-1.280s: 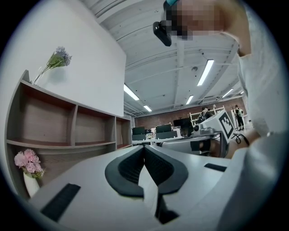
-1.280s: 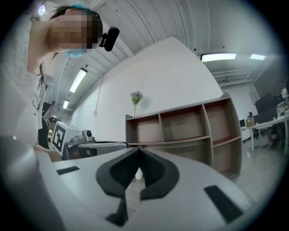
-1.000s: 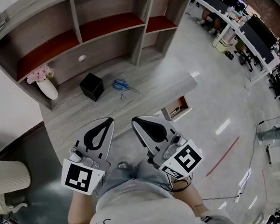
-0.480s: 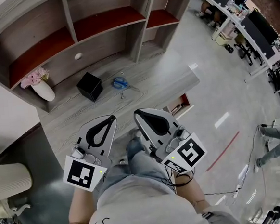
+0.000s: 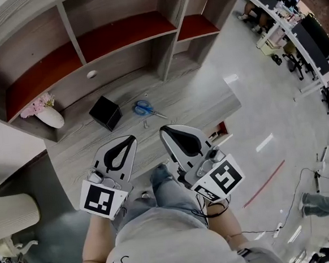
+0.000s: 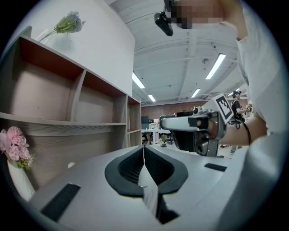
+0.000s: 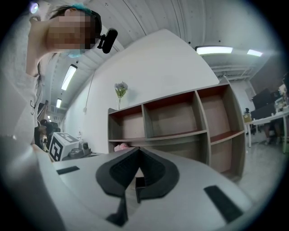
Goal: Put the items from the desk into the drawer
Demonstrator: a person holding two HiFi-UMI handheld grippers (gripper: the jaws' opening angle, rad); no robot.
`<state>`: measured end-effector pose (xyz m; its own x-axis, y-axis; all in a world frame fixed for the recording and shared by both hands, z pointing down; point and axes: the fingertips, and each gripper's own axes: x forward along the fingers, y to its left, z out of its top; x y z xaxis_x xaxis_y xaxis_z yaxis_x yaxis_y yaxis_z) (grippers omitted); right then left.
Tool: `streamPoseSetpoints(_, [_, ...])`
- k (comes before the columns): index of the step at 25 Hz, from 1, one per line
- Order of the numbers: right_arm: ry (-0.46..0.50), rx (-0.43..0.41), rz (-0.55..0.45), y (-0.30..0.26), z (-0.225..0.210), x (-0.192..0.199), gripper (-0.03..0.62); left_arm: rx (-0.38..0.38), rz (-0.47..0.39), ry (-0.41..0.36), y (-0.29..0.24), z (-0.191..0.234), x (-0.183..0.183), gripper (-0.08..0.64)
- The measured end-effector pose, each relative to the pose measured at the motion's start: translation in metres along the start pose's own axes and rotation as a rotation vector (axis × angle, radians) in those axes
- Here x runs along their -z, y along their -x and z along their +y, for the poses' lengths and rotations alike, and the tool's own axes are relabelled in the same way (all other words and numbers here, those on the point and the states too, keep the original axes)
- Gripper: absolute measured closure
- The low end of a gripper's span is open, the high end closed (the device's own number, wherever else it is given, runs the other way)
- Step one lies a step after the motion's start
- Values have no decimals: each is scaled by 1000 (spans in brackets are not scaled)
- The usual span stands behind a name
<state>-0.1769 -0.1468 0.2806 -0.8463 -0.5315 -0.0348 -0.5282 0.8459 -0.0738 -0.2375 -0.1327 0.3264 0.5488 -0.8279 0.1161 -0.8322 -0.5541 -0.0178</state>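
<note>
Desk (image 5: 196,105) items lying untouched, drawer (image 5: 92,74) sitting closed.
Left gripper (image 5: 132,138) and right gripper (image 5: 163,129) are hanging side by side over the desk's near edge, each with its jaws pressed together on nothing. Black box (image 5: 106,113) and scissors (image 5: 144,108) are resting well beyond them, with a vase of pink flowers (image 5: 49,115) at the far left.

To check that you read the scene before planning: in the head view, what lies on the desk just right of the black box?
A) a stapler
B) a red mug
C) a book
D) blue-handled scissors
D: the blue-handled scissors lie flat on the desk, just right of the black box; no mug, stapler or book is there.
</note>
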Motion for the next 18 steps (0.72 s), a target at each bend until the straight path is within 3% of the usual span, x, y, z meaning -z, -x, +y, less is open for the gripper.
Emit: streamPoseSetpoints(18, [-70, 53, 68, -5, -73, 29, 584, 55, 284, 17, -100, 25, 106, 548])
